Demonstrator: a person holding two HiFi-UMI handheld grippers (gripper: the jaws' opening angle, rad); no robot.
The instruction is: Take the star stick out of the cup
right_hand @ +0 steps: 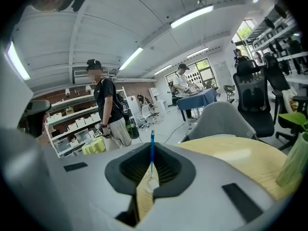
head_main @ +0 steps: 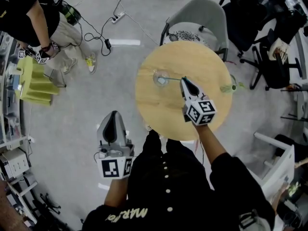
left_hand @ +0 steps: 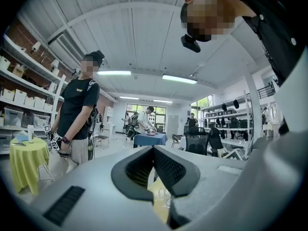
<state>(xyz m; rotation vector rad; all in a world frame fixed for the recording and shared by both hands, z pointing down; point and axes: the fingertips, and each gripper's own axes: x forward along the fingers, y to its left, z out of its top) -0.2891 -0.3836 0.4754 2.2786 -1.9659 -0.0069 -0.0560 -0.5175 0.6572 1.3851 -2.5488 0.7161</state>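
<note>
A clear glass cup [head_main: 161, 78] stands on the round wooden table [head_main: 163, 114], left of centre. A thin blue star stick [head_main: 173, 78] runs from the cup to my right gripper [head_main: 183, 80], which reaches in from the right over the table. In the right gripper view the stick [right_hand: 152, 148] stands upright between the pads, and my right gripper [right_hand: 152, 163] is shut on it. My left gripper [head_main: 113, 113] hangs off the table's left side over the floor. Its tips [left_hand: 154, 149] meet with nothing between them.
A grey chair [head_main: 202, 18] stands behind the table. A green plant in a glass [head_main: 230, 87] sits at the table's right edge. A person [head_main: 43, 28] stands at the far left by a yellow-green covered table [head_main: 36, 83]. Black office chairs [head_main: 262, 28] crowd the right.
</note>
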